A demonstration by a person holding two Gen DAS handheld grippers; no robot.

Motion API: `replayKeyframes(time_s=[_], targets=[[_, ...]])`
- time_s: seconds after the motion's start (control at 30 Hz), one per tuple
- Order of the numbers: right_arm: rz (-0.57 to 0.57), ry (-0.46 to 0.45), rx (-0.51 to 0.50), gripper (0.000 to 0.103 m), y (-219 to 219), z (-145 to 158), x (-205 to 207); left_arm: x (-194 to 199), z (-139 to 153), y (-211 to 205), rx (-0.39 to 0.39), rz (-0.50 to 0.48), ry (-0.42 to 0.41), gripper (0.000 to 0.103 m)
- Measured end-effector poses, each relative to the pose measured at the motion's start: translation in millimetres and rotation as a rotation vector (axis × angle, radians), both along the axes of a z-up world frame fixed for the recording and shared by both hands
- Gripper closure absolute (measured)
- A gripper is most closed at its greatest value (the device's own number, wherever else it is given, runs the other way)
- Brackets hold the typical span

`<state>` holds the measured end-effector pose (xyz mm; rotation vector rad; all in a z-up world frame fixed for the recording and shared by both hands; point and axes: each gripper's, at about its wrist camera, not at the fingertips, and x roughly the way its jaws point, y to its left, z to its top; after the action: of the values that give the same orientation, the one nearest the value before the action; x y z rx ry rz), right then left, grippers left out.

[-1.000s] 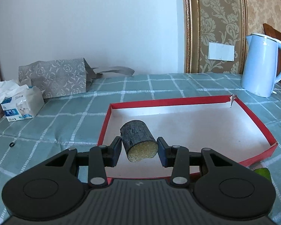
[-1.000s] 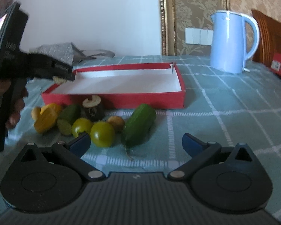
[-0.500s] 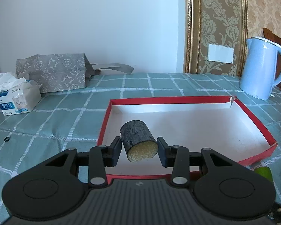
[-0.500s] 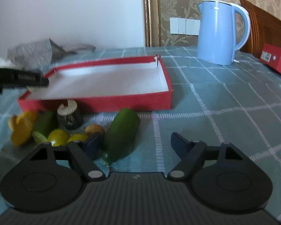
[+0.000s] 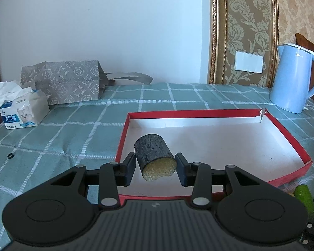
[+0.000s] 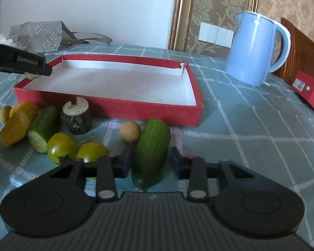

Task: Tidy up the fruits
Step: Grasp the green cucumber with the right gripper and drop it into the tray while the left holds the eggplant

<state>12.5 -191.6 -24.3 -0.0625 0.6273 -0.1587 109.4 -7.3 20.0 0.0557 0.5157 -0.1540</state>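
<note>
My left gripper [image 5: 155,168] is shut on a dark-skinned cut fruit piece [image 5: 155,160] with a pale yellow cut face, held over the near left corner of the red box [image 5: 286,132]. My right gripper [image 6: 150,163] is open with its fingers on either side of a whole green cucumber [image 6: 151,152] lying on the cloth in front of the red box [image 6: 115,106]. Left of the cucumber lie a tan round fruit [image 6: 130,133], two yellow-green tomatoes [image 6: 61,147], a cut cucumber piece [image 6: 44,128], a dark cut stump [image 6: 77,118] and yellow pieces [image 6: 16,124].
A light blue kettle [image 5: 294,77] stands beyond the box at the right. A grey paper bag [image 5: 62,84] and a tissue box [image 5: 23,112] sit at the back left. A small red box [image 6: 309,92] lies at the far right. The left gripper's body [image 6: 18,62] reaches in over the box's left end.
My right gripper has moved forward and down to the whole cucumber and narrowed around it. My left gripper still holds the dark piece over the box corner, nearly still.
</note>
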Motion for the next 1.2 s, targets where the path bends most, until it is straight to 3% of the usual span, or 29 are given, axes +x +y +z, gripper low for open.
replayKeyframes(time_s=[0.03, 0.07, 0.1, 0.13, 0.17, 0.23, 0.33, 0.47, 0.67, 0.83, 1.03, 1.2], targets=[[-0.037, -0.002, -0.058, 0.013, 1.5, -1.1, 1.6, 0.4, -0.1, 0.3, -0.003, 0.000, 0.003, 0.063], [-0.056, -0.009, -0.129, 0.003, 3.2, -3.5, 3.7, 0.7, -0.2, 0.3, -0.006, -0.002, 0.006, 0.063], [-0.042, -0.018, -0.158, 0.007, 2.7, -5.0, 4.2, 0.6, -0.3, 0.5, -0.007, -0.003, 0.006, 0.063], [-0.014, -0.023, -0.119, 0.027, -0.3, -3.9, 1.9, 0.6, -0.4, 0.3, -0.005, -0.003, 0.005, 0.063], [0.022, -0.024, -0.055, 0.055, -3.2, -2.8, -0.3, 0.4, -0.5, -0.2, -0.002, -0.002, 0.003, 0.063], [0.078, -0.021, -0.028, 0.069, 1.4, -1.4, -2.2, 0.9, -1.5, -0.8, 0.001, -0.002, 0.005, 0.063], [0.090, -0.036, -0.107, 0.070, 14.3, -4.2, -3.8, 1.6, -2.7, -1.0, 0.004, 0.000, 0.010, 0.063], [0.082, -0.061, -0.015, 0.072, -2.6, 2.1, -8.9, 1.4, -3.2, -0.9, 0.001, -0.001, 0.005, 0.063], [0.077, -0.190, -0.028, 0.072, -15.2, 32.3, -21.2, 2.8, -4.5, -0.7, 0.001, 0.001, 0.010, 0.062], [0.090, -0.257, -0.080, 0.072, -11.7, 51.0, 1.6, 3.3, -5.3, 0.2, 0.004, 0.006, 0.012, 0.062], [0.124, -0.216, -0.053, 0.072, -9.6, 53.8, 59.1, 4.1, -5.5, 1.6, 0.004, 0.011, 0.013, 0.062], [0.164, -0.144, -0.056, 0.071, -0.6, 32.7, 96.0, 4.9, -6.2, 1.3, 0.003, 0.013, 0.017, 0.062]])
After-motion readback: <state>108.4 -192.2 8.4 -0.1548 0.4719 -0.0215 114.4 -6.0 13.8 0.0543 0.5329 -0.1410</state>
